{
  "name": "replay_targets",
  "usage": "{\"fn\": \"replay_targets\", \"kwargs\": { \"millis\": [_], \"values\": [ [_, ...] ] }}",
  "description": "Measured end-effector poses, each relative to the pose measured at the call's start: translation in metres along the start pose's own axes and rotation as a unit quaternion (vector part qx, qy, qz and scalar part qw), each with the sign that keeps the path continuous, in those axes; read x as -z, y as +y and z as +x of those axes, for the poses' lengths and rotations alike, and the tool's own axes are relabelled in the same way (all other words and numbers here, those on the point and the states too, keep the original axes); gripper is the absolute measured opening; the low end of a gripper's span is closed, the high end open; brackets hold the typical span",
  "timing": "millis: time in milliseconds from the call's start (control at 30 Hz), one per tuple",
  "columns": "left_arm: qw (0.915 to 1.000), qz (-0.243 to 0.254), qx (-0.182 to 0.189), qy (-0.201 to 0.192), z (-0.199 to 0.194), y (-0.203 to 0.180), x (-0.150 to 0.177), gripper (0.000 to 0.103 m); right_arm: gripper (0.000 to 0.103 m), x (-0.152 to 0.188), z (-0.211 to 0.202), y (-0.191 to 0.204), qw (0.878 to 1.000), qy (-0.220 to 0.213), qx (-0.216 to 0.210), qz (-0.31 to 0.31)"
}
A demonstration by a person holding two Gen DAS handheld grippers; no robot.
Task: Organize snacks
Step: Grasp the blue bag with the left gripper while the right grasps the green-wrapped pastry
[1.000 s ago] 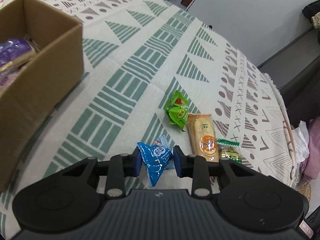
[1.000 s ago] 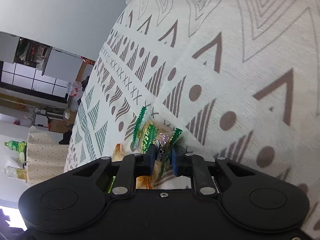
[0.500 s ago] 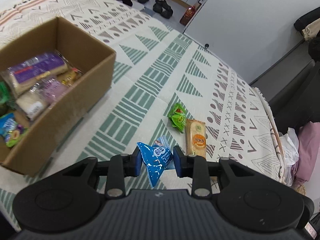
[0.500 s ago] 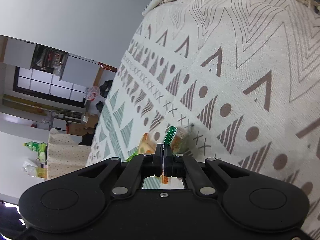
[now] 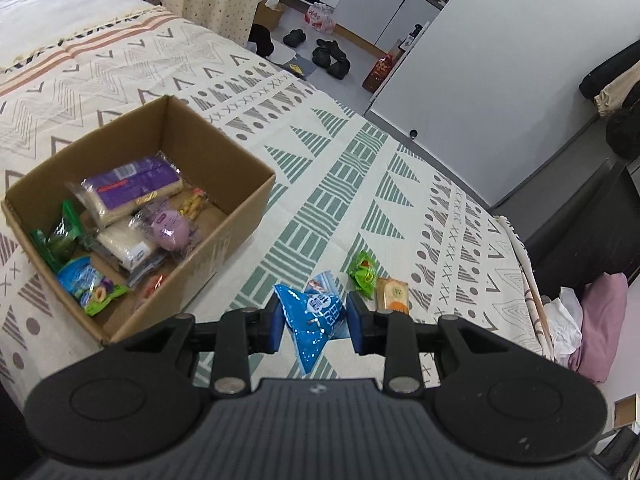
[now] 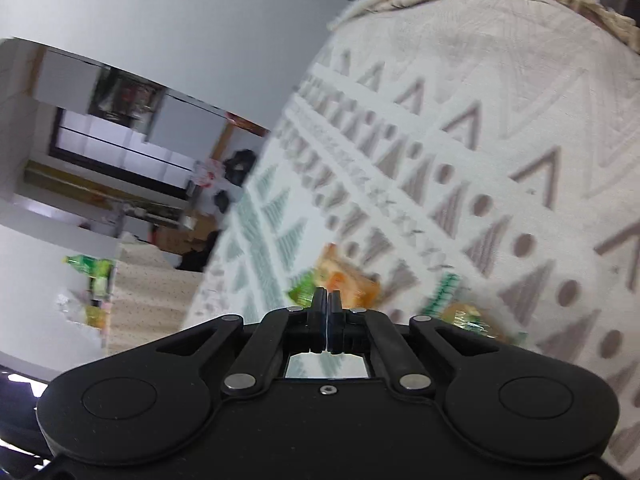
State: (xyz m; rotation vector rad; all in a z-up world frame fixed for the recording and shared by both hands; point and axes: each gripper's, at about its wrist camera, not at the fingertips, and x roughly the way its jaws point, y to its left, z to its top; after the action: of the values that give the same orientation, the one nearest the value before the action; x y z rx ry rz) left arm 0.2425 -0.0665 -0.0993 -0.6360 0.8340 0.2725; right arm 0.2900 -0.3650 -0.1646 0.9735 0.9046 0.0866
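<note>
My left gripper [image 5: 316, 322] is shut on a blue snack packet [image 5: 314, 318] and holds it well above the patterned bedspread. An open cardboard box [image 5: 240, 200] with several snacks in it lies to the lower left. A green packet [image 5: 363, 274] and an orange packet [image 5: 393, 295] lie on the spread beyond the fingers. My right gripper [image 6: 327, 300] is shut with nothing between the fingers. In the blurred right wrist view the orange packet [image 6: 340, 276] lies just beyond it, and a green-edged clear packet [image 6: 460, 312] lies on the spread to its right.
The bedspread [image 5: 352, 168] ends at the right edge [image 5: 528, 280], with pink and white cloth [image 5: 592, 320] below it. Shoes [image 5: 328, 54] lie on the floor beyond the bed. A white wall panel [image 5: 500, 60] stands at the back right.
My left gripper rose and pulled back with the blue packet, bringing the box fully into view. My right gripper closed fully; the green-edged packet slipped out and now lies to its right.
</note>
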Motion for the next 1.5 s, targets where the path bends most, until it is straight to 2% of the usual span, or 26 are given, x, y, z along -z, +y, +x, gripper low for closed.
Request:
{"fn": "replay_targets", "kwargs": {
  "millis": [33, 67, 133, 267, 300, 367, 533, 667, 800, 900, 1133, 1167, 1233, 1267, 1333, 1500],
  "values": [
    [1.0, -0.002, 0.0, 0.002, 0.001, 0.001, 0.002, 0.031, 0.021, 0.002, -0.001, -0.001, 1.0, 0.0, 0.02, -0.011],
    [1.0, -0.005, 0.0, 0.006, 0.001, 0.003, 0.004, 0.031, 0.029, 0.003, -0.002, -0.002, 0.999, 0.002, 0.029, -0.02],
    [0.9999, -0.009, -0.001, 0.011, 0.001, 0.007, 0.008, 0.031, 0.06, 0.004, -0.002, -0.007, 0.999, 0.004, 0.044, -0.018],
    [0.9998, -0.011, -0.005, 0.012, 0.001, 0.012, 0.008, 0.031, 0.074, 0.007, 0.0, -0.015, 0.996, 0.001, 0.084, -0.016],
    [0.9998, -0.013, -0.006, 0.012, 0.001, 0.013, 0.007, 0.031, 0.081, 0.008, 0.003, -0.017, 0.995, -0.001, 0.101, -0.018],
    [0.9998, -0.015, -0.006, 0.011, 0.003, 0.014, 0.005, 0.031, 0.085, 0.009, 0.007, -0.018, 0.992, -0.003, 0.124, -0.03],
    [0.9997, -0.018, -0.007, 0.016, 0.013, 0.016, 0.003, 0.031, 0.099, 0.02, 0.022, -0.008, 0.986, 0.016, 0.142, -0.086],
    [0.9991, -0.027, -0.013, 0.029, 0.028, 0.022, 0.004, 0.031, 0.1, 0.027, 0.034, -0.004, 0.98, 0.033, 0.161, -0.111],
    [0.9985, -0.032, -0.016, 0.041, 0.042, 0.028, 0.006, 0.031, 0.1, 0.033, 0.047, -0.001, 0.968, 0.039, 0.199, -0.146],
    [0.998, -0.033, -0.018, 0.05, 0.051, 0.03, 0.007, 0.031, 0.103, 0.038, 0.053, 0.003, 0.962, 0.041, 0.211, -0.168],
    [0.9979, -0.032, -0.014, 0.055, 0.057, 0.03, 0.002, 0.031, 0.103, 0.054, 0.07, 0.014, 0.935, 0.04, 0.258, -0.242],
    [0.9979, -0.032, -0.013, 0.055, 0.056, 0.03, 0.002, 0.031, 0.102, 0.055, 0.071, 0.015, 0.931, 0.039, 0.265, -0.247],
    [0.998, -0.031, -0.013, 0.053, 0.054, 0.031, 0.001, 0.031, 0.083, 0.057, 0.071, 0.019, 0.924, 0.029, 0.276, -0.262],
    [0.9981, -0.031, -0.013, 0.052, 0.052, 0.031, 0.001, 0.031, 0.078, 0.057, 0.071, 0.02, 0.922, 0.023, 0.28, -0.268],
    [0.9981, -0.033, -0.015, 0.05, 0.05, 0.033, 0.0, 0.031, 0.063, 0.056, 0.069, 0.021, 0.922, 0.015, 0.278, -0.268],
    [0.9984, -0.032, -0.014, 0.043, 0.039, 0.035, -0.002, 0.031, 0.058, 0.057, 0.062, 0.021, 0.929, 0.009, 0.26, -0.265]
  ]
}}
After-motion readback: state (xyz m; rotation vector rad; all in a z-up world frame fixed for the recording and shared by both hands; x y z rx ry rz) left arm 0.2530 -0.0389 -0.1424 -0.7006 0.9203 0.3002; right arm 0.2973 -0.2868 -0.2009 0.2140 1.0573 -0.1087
